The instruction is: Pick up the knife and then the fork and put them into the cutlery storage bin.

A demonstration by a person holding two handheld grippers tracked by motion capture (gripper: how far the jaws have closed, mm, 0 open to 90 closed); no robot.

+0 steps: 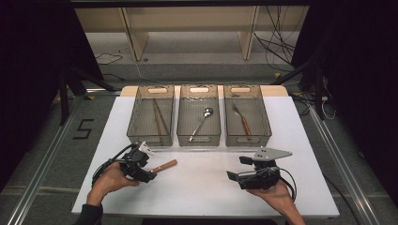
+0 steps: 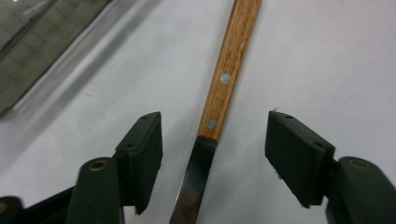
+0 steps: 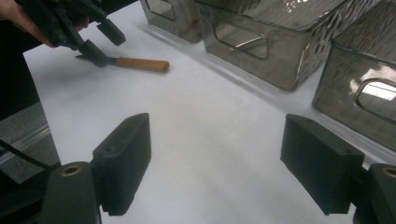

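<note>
Two hand-held grippers are over the white desk (image 1: 202,183), one in each of the person's hands. Left hand-held gripper (image 2: 212,154): jaws partly apart, straddling a wooden-handled knife (image 2: 223,84) that lies flat on the desk. Both pads stand clear of it, with a gap on each side, so nothing is gripped. The joint between the knife's blade and handle lies midway between the pads; the handle, with two rivets, runs forward and away from this gripper, the blade back under it.

Right hand-held gripper (image 3: 215,163): jaws wide apart, nothing between them, bare desk beneath. It sits well apart from the knife.

Beyond both grippers, three clear bins stand side by side: the left bin (image 1: 135,123) holds chopsticks (image 1: 158,117), the middle bin (image 1: 182,123) a spoon (image 1: 202,123), the right bin (image 1: 265,123) a fork (image 1: 241,118).
</note>
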